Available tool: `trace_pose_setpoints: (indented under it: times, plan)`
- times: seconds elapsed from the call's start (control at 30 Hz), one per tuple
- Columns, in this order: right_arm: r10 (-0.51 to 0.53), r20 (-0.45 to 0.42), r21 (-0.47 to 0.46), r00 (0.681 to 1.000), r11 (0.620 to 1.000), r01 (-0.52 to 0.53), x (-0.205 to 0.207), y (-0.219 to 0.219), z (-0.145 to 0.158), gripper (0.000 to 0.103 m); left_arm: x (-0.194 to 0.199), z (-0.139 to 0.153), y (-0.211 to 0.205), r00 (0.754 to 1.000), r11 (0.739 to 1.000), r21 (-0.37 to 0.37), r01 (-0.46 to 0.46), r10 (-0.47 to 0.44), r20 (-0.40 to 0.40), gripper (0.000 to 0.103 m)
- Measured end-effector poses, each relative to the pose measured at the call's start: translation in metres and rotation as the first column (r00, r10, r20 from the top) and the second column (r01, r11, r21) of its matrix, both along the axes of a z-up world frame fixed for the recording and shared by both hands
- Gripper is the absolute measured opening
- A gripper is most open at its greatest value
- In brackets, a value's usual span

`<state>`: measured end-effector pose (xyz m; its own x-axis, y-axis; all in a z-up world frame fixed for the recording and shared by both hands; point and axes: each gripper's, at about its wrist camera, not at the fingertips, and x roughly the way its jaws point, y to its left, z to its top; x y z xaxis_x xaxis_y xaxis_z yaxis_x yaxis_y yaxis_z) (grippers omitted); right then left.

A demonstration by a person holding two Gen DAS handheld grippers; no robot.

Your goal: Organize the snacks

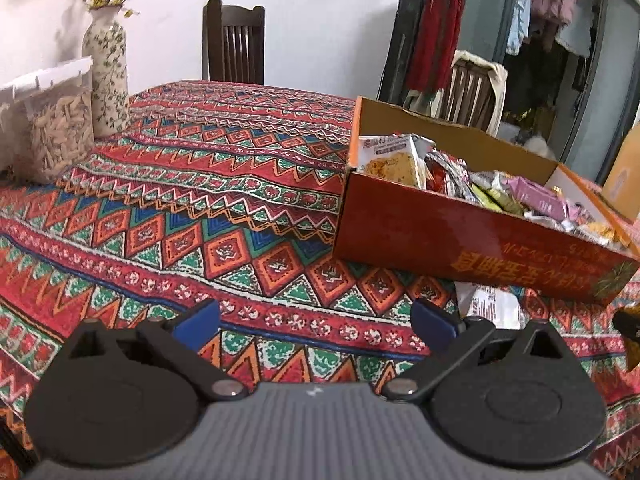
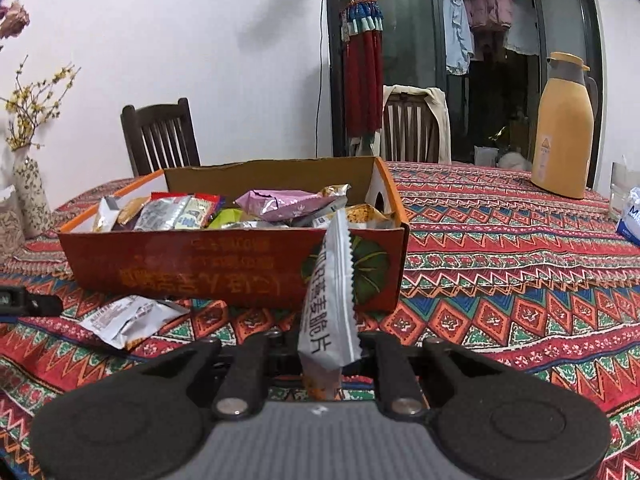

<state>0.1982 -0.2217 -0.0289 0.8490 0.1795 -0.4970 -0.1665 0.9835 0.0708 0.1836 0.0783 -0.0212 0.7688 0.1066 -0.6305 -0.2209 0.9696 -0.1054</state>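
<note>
An orange-red cardboard box (image 2: pixel 192 264) full of snack packets stands on the patterned tablecloth; in the left wrist view the box (image 1: pixel 460 240) lies to the right. My right gripper (image 2: pixel 326 356) is shut on a white snack packet (image 2: pixel 330 304) that stands upright in front of the box's near wall. Another white packet (image 2: pixel 128 320) lies flat on the cloth left of it, and the same packet (image 1: pixel 492 306) shows under the box edge in the left wrist view. My left gripper (image 1: pixel 316 320) hangs open over bare cloth with nothing between its blue pads (image 1: pixel 198 322).
A floral vase (image 1: pixel 106 76) and a clear container of snacks (image 1: pixel 52 128) stand at the far left. A yellow thermos (image 2: pixel 564 128) and a blue-white pack (image 2: pixel 630 216) sit at the right. Wooden chairs (image 2: pixel 160 136) stand behind the table.
</note>
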Motion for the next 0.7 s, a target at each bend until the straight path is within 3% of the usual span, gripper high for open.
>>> trace_pose_setpoints:
  times: [0.33,0.5,0.7]
  plan:
    - [-0.001,0.004,0.044,1.000,0.999,0.001,-0.002,-0.009,0.002,0.014,0.011,0.022,-0.053,0.991,0.989,0.062,0.136,-0.135,-0.012,0.103]
    - [0.000,0.000,0.051,1.000,0.999,0.000,-0.003,-0.012,0.002,0.015,0.025,0.015,-0.084,0.977,0.977,0.059,0.205,-0.202,-0.062,0.103]
    - [0.006,0.004,0.054,1.000,0.999,-0.006,-0.004,-0.012,0.003,0.015,0.041,-0.002,-0.104,0.972,0.973,0.070,0.218,-0.210,-0.101,0.103]
